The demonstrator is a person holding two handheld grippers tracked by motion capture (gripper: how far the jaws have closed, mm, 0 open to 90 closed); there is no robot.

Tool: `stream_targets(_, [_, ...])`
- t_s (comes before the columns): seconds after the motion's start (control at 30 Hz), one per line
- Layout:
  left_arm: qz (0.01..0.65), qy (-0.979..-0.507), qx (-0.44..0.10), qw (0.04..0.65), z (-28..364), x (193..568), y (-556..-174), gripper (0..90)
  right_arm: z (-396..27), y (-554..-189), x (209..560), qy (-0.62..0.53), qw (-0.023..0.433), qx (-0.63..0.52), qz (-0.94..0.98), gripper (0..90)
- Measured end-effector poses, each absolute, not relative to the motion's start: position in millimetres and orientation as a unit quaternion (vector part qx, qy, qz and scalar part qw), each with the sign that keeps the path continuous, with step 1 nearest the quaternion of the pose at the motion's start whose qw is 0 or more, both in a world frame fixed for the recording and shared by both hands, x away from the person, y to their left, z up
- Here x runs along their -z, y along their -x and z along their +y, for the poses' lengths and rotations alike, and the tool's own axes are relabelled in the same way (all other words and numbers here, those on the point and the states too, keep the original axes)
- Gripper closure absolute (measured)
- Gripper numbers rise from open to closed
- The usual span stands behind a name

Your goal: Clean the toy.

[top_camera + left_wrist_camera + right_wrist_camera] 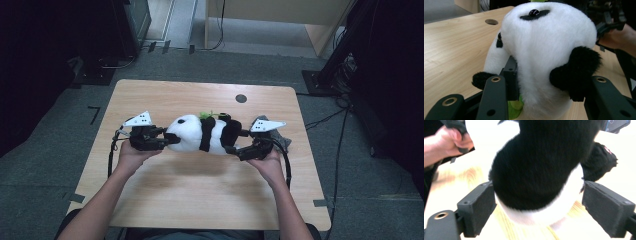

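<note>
Wooden counter (150, 200): left claw (167, 140) is clenching the crosswise panda plush (197, 134)'s head; right claw (235, 142), released, is straddling its rump.

Room is dim & dark at edges in high view; counter (200, 185) lit from above, soft shadow under panda toy (202, 134). Right gripper view: counter glares white, toy blurry up close.
</note>
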State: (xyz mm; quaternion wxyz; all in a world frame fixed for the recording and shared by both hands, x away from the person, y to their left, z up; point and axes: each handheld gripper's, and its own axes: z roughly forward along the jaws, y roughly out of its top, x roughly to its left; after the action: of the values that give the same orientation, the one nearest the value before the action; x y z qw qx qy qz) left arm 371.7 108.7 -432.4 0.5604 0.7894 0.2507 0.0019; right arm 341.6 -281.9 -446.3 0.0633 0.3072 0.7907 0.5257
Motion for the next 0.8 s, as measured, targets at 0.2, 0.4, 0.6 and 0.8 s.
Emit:
stream_targets(0.2, [0.275, -0.786, 0.035, 0.553, 104, 433, -376, 53.4, -262, -338, 451, -0.278, 0.059, -0.492, 0.823, 7.9])
stream_targets(0.4, [0.304, -0.777, 0.061, 0.548, 104, 436, -379, 49.5, -261, -336, 450, -0.29, 0.079, -0.488, 0.82, 24.9])
stream_targets(0.6, [0.3, -0.786, 0.034, 0.539, 96, 438, -378, 37.2, -262, -336, 447, -0.305, 0.11, -0.479, 0.816, 43.3])
stream_targets(0.8, [0.27, -0.788, -0.003, 0.554, 95, 439, -376, 20.0, -270, -330, 437, -0.327, 0.113, -0.472, 0.811, 52.4])
